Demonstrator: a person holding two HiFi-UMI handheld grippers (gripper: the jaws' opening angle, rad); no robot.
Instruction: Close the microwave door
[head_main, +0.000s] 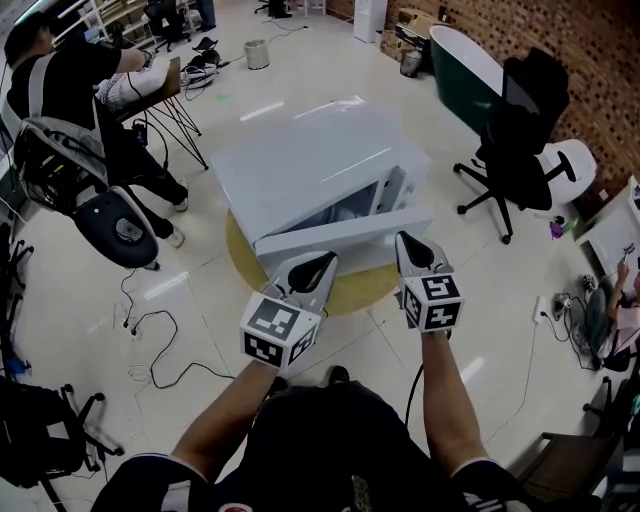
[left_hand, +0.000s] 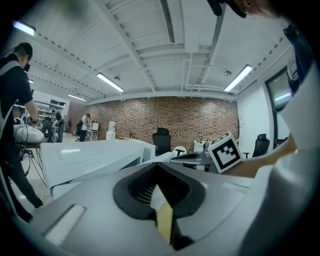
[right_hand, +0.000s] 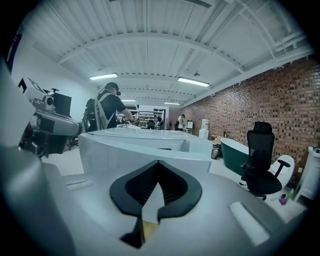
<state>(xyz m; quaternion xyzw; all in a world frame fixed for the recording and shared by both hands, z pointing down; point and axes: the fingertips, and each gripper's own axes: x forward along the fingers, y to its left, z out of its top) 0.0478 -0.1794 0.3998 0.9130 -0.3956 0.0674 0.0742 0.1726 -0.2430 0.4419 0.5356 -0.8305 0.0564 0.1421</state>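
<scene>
**Both tongs shut at the half-open microwave door**

I see the white microwave (head_main: 310, 160) sitting on a round yellow surface (head_main: 362, 290) on the floor, filling most of it. Its door (head_main: 345, 232) hangs partly open across the side nearest me.

My left gripper (head_main: 318, 262) points at the left part of the door's near edge. Its jaws are pressed together with nothing between them, as the left gripper view (left_hand: 157, 166) confirms.

My right gripper (head_main: 411, 245) is at the door's right end, jaws likewise together and empty (right_hand: 157, 163).

I cannot tell whether either tip touches the door.

A black office chair (head_main: 520, 140) stands well off to the right.
</scene>
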